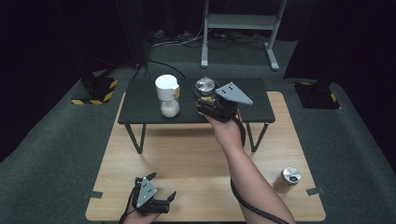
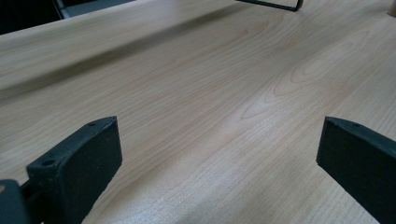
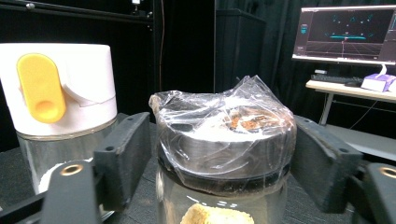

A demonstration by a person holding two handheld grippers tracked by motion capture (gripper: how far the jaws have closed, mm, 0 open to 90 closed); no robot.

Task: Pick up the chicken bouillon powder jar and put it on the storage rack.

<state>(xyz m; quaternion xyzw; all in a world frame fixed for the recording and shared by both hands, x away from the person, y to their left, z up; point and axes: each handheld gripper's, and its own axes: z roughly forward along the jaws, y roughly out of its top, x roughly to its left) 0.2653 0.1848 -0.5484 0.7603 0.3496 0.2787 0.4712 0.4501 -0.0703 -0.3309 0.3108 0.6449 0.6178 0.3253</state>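
A plastic-wrapped jar (image 3: 224, 154) stands between the right tongs (image 3: 222, 158), pads apart from it; a white-capped jar (image 3: 60, 93) stands just left.

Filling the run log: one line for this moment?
right tongs: open, straddling wrapped-lid jar on black shelf | left tongs: open, empty, over wooden table | white-capped jar: beside

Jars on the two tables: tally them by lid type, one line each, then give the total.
Glass jar with white plastic lid and yellow tab: 1
Glass jars with silver metal lids: 2, one wrapped in clear film on the black table, one on the light wooden table
Total: 3 jars
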